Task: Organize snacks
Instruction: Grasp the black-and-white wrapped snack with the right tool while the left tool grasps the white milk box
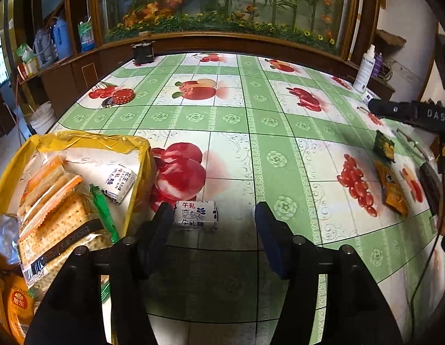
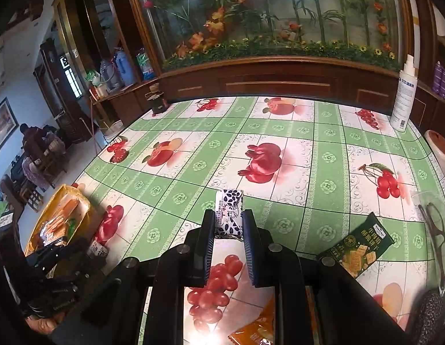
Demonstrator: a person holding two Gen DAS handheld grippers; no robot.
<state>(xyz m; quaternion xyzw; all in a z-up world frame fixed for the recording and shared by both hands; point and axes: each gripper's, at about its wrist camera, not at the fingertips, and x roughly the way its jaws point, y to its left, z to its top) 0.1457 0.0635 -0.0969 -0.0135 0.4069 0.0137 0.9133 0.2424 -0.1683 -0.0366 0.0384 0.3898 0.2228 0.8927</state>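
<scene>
My left gripper is open just above the tablecloth. A white nougat candy lies on the cloth between its jaws, close to the left finger. To its left stands an open yellow bag holding cracker packs and another nougat candy. My right gripper is shut on a white and blue candy packet, held above the table. A green cracker packet lies to its right. An orange snack packet lies below it, partly hidden by the gripper.
The table wears a green and white fruit-print cloth. A white spray bottle stands at the far right edge, and black glasses lie near the right edge. A red round lid sits far left. A wooden display cabinet backs the table.
</scene>
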